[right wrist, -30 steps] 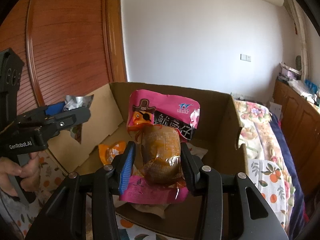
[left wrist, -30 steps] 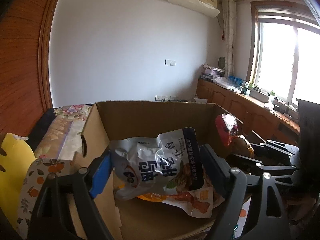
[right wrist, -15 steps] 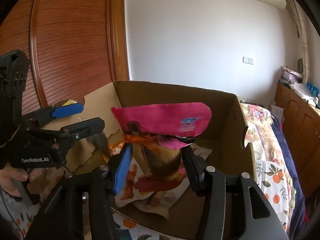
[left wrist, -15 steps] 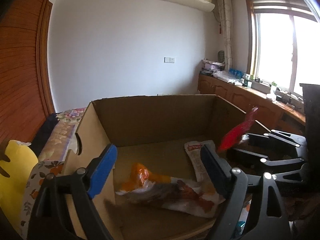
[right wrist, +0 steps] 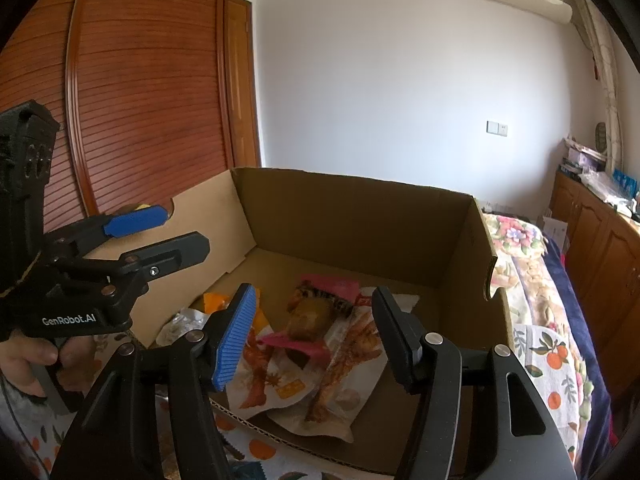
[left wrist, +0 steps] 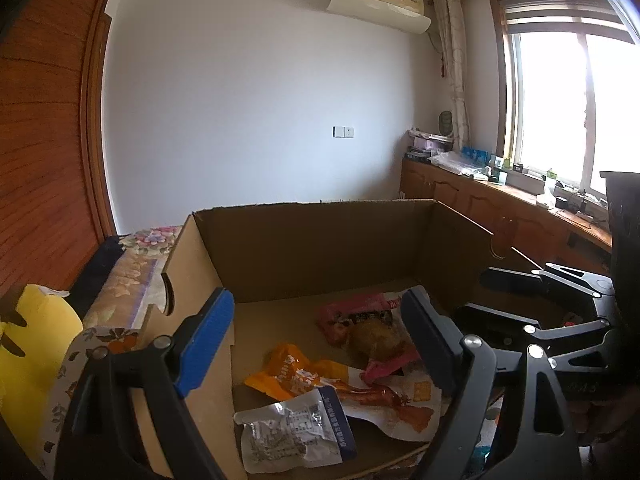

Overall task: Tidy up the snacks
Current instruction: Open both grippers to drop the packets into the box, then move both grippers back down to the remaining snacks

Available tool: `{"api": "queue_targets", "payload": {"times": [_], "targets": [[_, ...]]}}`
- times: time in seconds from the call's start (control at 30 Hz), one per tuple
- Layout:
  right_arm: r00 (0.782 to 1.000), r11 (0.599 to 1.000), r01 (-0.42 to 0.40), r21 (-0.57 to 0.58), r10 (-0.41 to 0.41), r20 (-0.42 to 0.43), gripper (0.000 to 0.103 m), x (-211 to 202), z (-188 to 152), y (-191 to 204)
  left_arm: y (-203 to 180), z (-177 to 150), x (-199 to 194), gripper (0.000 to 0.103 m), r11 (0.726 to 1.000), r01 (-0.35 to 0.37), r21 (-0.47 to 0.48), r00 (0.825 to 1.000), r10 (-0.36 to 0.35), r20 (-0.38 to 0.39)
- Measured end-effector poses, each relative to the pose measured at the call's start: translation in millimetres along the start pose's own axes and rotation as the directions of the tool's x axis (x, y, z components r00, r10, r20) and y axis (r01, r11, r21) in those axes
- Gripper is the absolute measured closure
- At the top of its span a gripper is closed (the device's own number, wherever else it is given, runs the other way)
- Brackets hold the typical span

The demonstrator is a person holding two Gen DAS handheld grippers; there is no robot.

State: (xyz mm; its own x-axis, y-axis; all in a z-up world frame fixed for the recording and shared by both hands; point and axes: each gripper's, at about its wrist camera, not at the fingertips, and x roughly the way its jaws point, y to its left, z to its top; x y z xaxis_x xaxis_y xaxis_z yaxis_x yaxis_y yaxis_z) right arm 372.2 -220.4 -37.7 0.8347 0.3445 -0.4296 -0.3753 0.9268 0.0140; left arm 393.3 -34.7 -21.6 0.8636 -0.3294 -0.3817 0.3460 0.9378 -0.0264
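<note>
An open cardboard box (left wrist: 312,248) (right wrist: 352,220) holds several snack packets. A pink packet (left wrist: 366,330) (right wrist: 320,304) lies in the middle of the box floor. A silver packet (left wrist: 296,436) (right wrist: 176,324) lies at the near left corner, an orange packet (left wrist: 288,376) beside it, and white packets with red print (left wrist: 400,404) (right wrist: 344,360) under the pink one. My left gripper (left wrist: 316,340) (right wrist: 160,228) is open and empty above the box's near edge. My right gripper (right wrist: 314,336) (left wrist: 516,296) is open and empty above the box's near side.
The box stands on a cloth with an orange-fruit print (right wrist: 552,360). A flowered bedspread (right wrist: 516,240) lies beyond it. A yellow object (left wrist: 36,336) is at the left. Wooden cabinets (left wrist: 480,204) run under the window, and a slatted wooden door (right wrist: 140,100) is at the left.
Both grippers opened and let go. The silver packet dropped from the left gripper and the pink packet from the right gripper; both now lie in the box.
</note>
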Motion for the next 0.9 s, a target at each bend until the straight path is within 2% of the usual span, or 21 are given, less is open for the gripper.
{"api": "queue_targets", "payload": {"times": [0.27,0.6,0.9], "targets": [[1.000,1.000,0.020,-0.007,-0.020,0.003,0.041,0,0,1,-5,3,-8,0.017,1.000,-0.004,0.015,1.000,0.004,-0.016],[1.000,1.000,0.005,0.010,-0.005,-0.006,0.040,-40,17,15,-9,-10,-63,0.017,0.999,-0.013,0.053,0.999,0.015,-0.031],[0.996,0.998,-0.029,0.052,0.034,-0.083,0.040,-77,-13,39,3,-47,-97,0.017,0.999,-0.040,0.025,0.993,0.042,-0.106]]}}
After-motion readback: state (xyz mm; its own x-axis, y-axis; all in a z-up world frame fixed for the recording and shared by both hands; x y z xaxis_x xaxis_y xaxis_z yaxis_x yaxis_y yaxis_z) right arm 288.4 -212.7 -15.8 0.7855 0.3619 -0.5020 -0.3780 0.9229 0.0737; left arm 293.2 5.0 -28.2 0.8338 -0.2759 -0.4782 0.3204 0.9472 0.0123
